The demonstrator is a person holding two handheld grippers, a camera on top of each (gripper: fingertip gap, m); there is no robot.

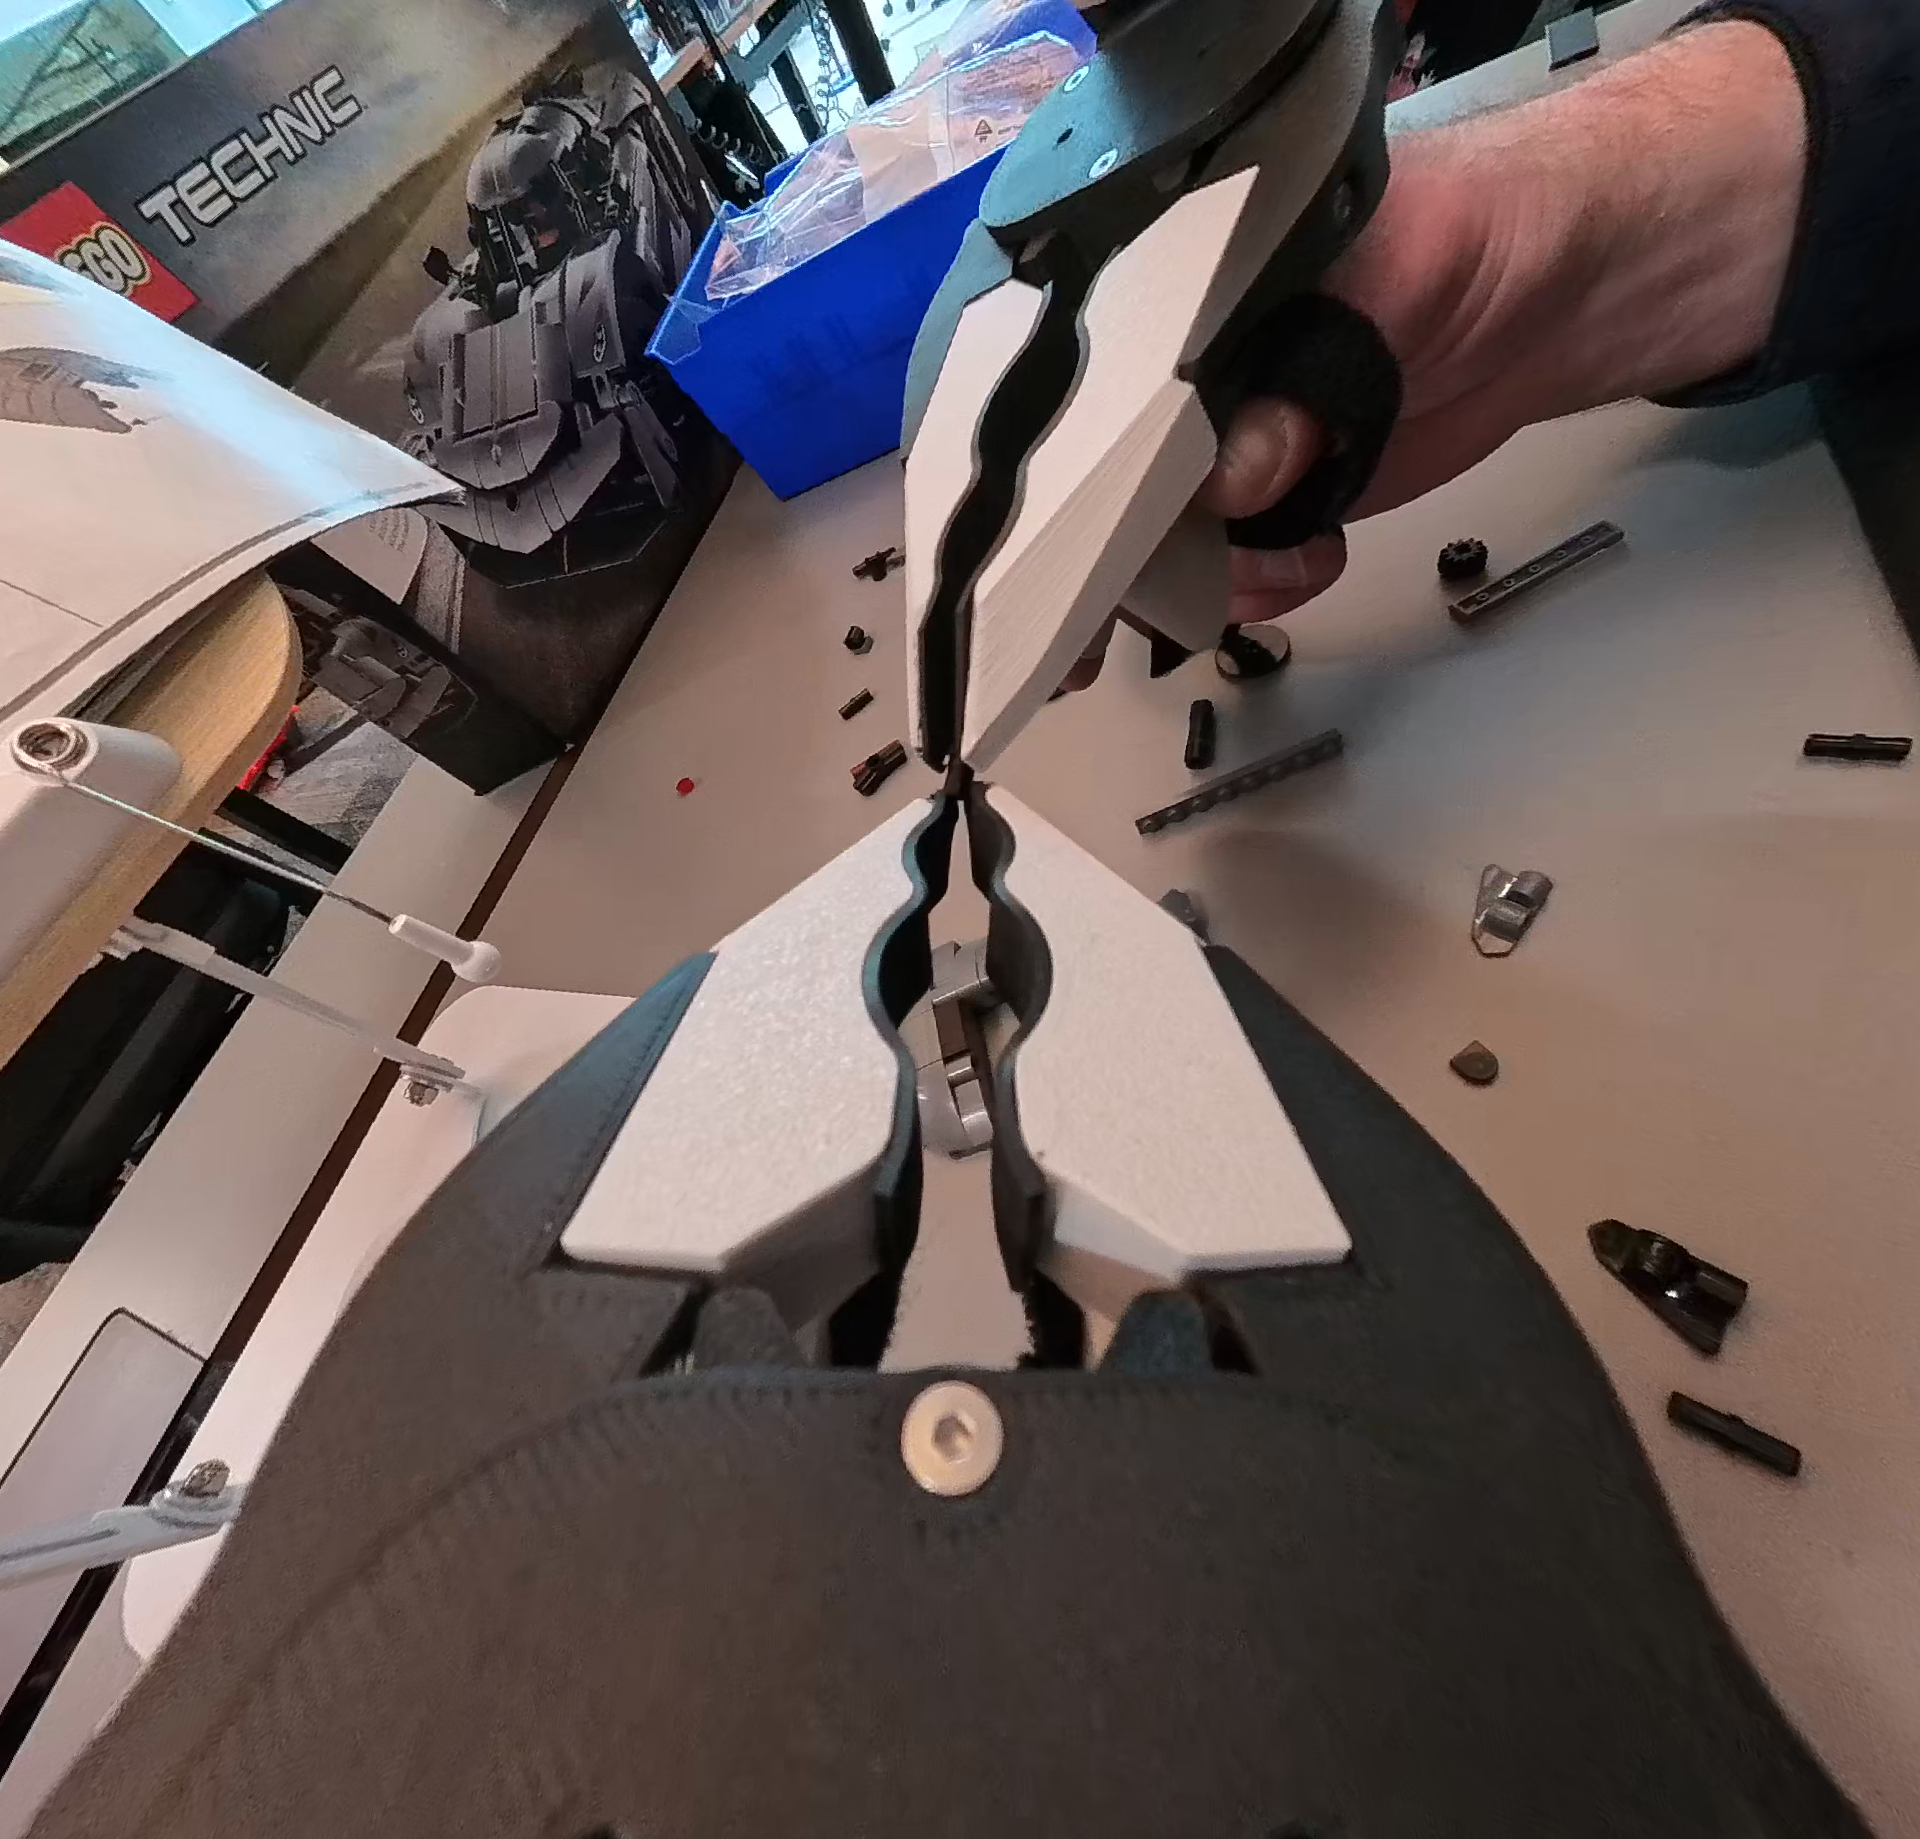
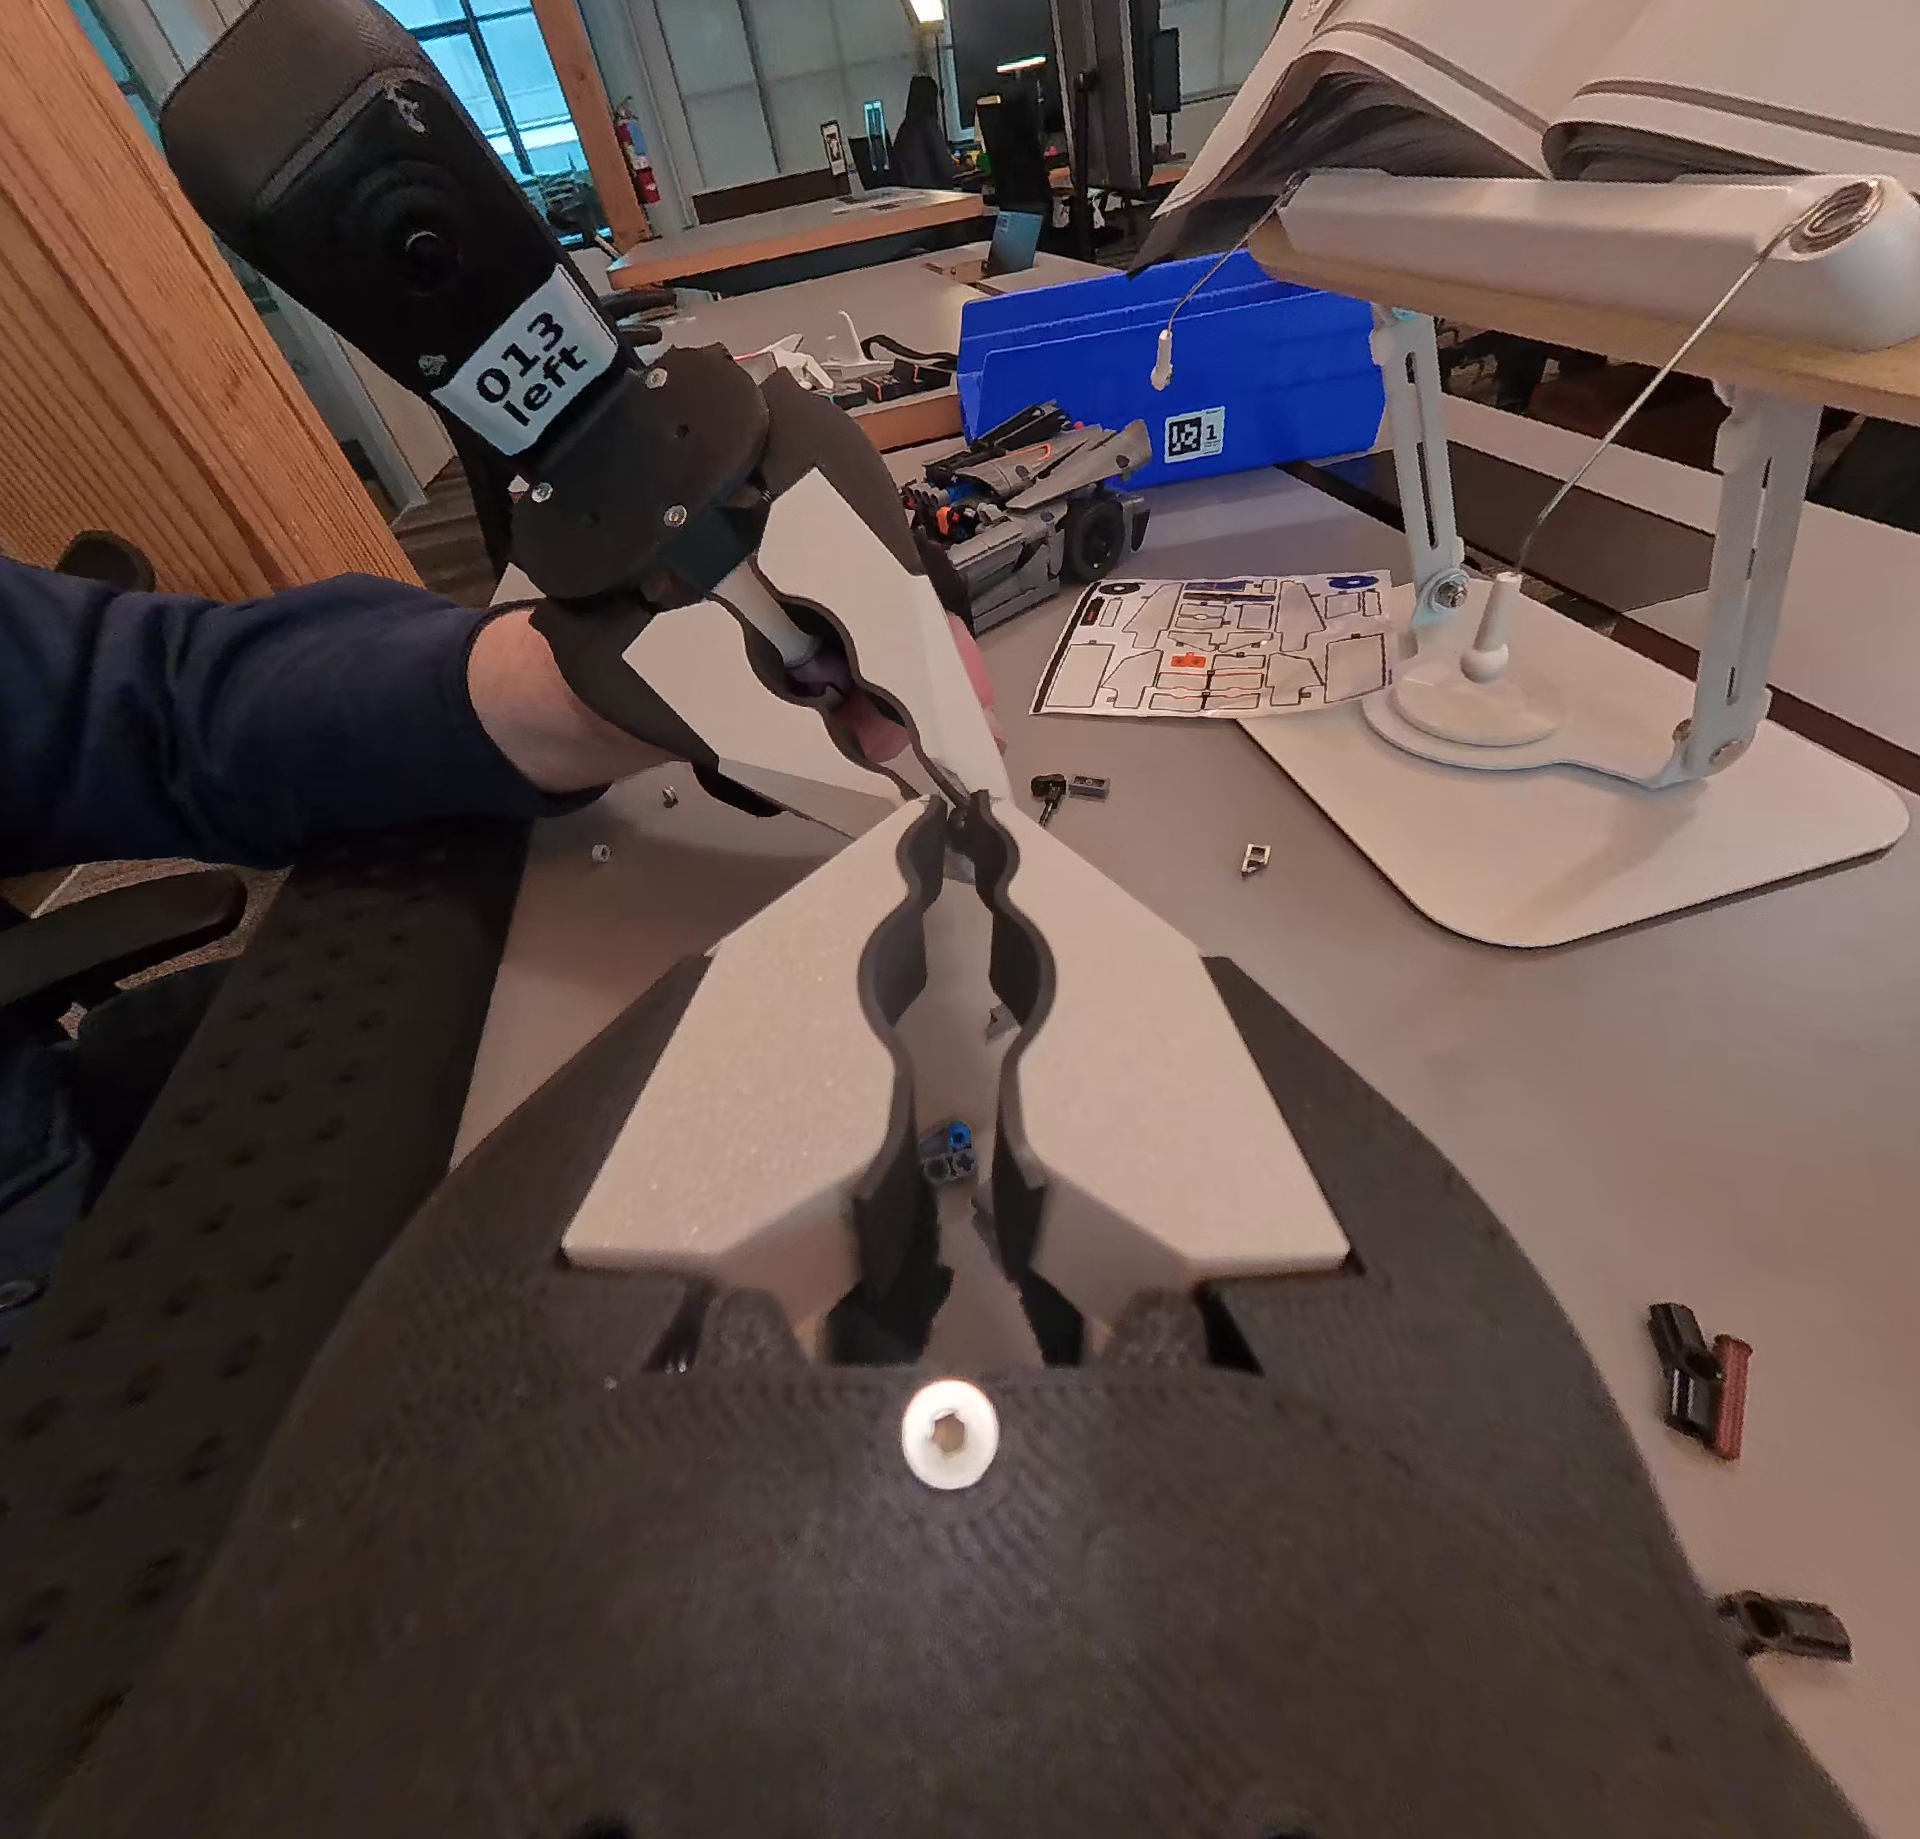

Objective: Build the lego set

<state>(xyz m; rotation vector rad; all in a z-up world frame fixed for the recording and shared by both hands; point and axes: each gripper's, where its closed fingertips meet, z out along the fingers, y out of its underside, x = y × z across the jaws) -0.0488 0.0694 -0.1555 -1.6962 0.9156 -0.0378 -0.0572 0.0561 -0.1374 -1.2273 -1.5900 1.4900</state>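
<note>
My left gripper and my right gripper meet tip to tip above the white table. Both are closed, and a small dark Lego piece is pinched where the tips meet. I cannot tell which gripper carries it. In the right wrist view the right gripper faces the left gripper, with the dark piece between them. A light grey Lego part shows through the left gripper's finger gap. A small blue part shows through the right gripper's gap.
Loose parts lie around: grey beams, black pins, a black-and-red part. A partly built car and a sticker sheet lie ahead of the right gripper. A blue bin, the set's box and a book stand border the area. My left and right fingertips are right by each other.
</note>
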